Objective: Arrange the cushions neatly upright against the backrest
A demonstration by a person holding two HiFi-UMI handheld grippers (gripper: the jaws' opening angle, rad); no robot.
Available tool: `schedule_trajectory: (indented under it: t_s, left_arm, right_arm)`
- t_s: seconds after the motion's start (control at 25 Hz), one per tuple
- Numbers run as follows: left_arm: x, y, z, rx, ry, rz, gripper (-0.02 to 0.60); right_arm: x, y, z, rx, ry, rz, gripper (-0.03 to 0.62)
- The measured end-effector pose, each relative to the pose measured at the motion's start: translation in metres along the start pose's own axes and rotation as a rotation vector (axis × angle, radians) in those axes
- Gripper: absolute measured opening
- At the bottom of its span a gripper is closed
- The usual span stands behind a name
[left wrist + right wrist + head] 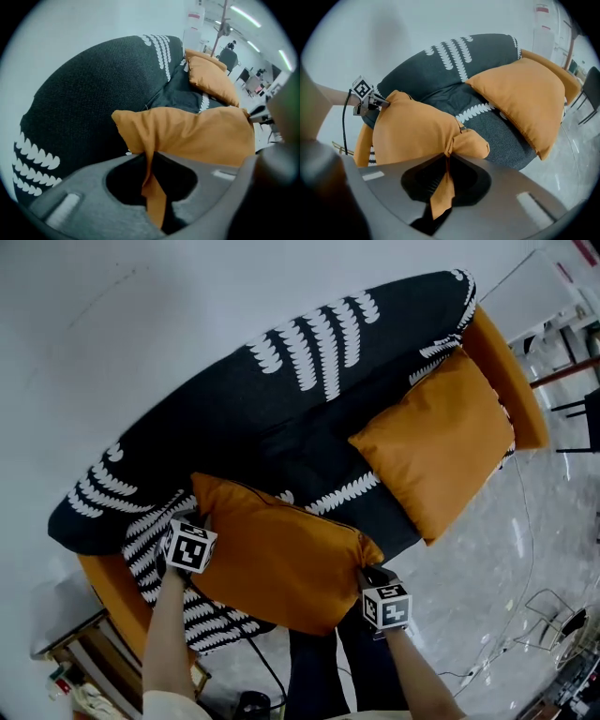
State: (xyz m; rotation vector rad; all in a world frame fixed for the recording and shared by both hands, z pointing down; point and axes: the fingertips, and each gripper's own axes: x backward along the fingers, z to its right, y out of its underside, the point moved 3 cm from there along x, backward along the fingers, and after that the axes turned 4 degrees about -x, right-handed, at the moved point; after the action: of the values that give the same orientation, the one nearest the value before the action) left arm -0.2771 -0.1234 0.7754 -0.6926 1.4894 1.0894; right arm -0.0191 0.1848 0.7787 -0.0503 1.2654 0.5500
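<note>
Left gripper (149, 157): fingers clenched on a pinch of orange fabric at the left corner of the near cushion (187, 133); a fold of cloth hangs down between them. Right gripper (446, 158): fingers clenched on the same cushion's right corner, with the cloth bunched into a knot just past the tips and a flap hanging below.

Head view: left gripper (201, 519) at the cushion's far-left corner, right gripper (368, 571) at its near-right corner. The near cushion (281, 559) spans between them over the near edge of the sofa (234, 418) seat, left of middle. It is tilted and not against the backrest.

Far cushion (441, 442) sits on the right part of the seat, just beside the orange armrest (511, 371). It is slanted, and its near corner hangs over the seat edge. The two cushions are apart.

Sofa wears a dark cover with white leaf stripes. Backrest is on the far side. Cables (511, 634) lie on the floor (487, 559), near right.
</note>
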Motion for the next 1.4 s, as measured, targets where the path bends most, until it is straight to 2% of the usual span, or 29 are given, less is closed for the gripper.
schedule_trajectory:
  t_s: [0.24, 0.4, 0.6, 1.04, 1.4]
  left_arm:
    - [0.067, 0.039, -0.001, 0.092, -0.062, 0.047, 0.029]
    - [0.113, 0.071, 0.003, 0.197, -0.120, 0.045, 0.026]
    - [0.170, 0.106, 0.018, 0.332, -0.195, 0.098, 0.020]
    - [0.272, 0.151, 0.033, 0.601, -0.380, 0.226, 0.021]
    - [0.331, 0.165, 0.020, 0.662, -0.490, 0.287, 0.021]
  right_arm:
    - [0.033, -0.007, -0.033, 0.105, -0.044, 0.009, 0.038]
    - [0.050, -0.020, -0.049, 0.181, -0.075, 0.033, 0.035]
    - [0.075, -0.037, -0.069, 0.282, -0.098, 0.058, 0.031]
    - [0.121, -0.144, -0.134, 0.559, -0.194, 0.238, 0.031]
    - [0.145, -0.199, -0.195, 0.685, -0.246, 0.337, 0.031]
